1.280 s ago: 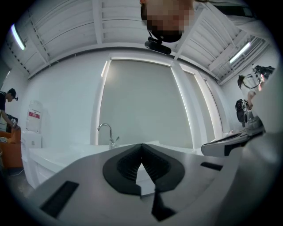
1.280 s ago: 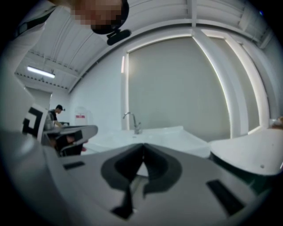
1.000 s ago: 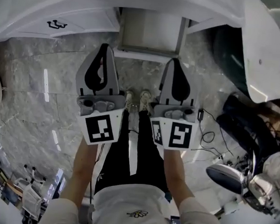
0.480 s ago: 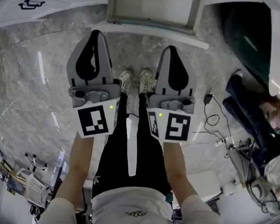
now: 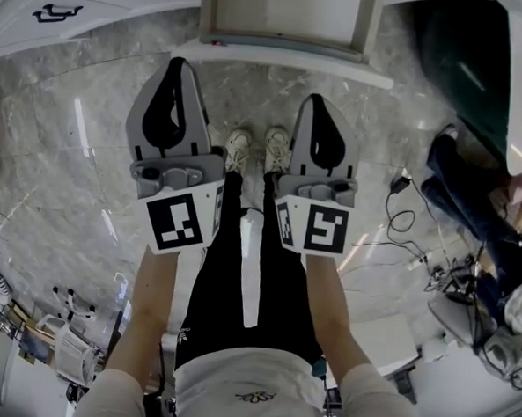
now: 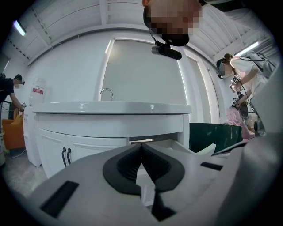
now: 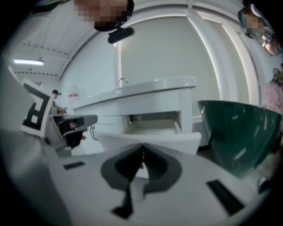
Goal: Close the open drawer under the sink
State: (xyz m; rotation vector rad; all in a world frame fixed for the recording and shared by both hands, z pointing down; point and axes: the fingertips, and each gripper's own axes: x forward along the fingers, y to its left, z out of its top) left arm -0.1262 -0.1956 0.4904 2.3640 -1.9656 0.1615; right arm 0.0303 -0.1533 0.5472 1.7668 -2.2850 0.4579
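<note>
Grey left hand-held gripper and right hand-held gripper, closed and empty, have dropped toward the white open drawer, still unpushed.

The left tool and right tool have sunk lower before the open drawer.

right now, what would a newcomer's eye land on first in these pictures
The pulled-out white drawer under the sink, at the top of the head view, stands out first. Just below it, the left tool and right tool, both shut and empty, point toward it on either side of the person's shoes. A dark green tub sits to the drawer's right.
</note>
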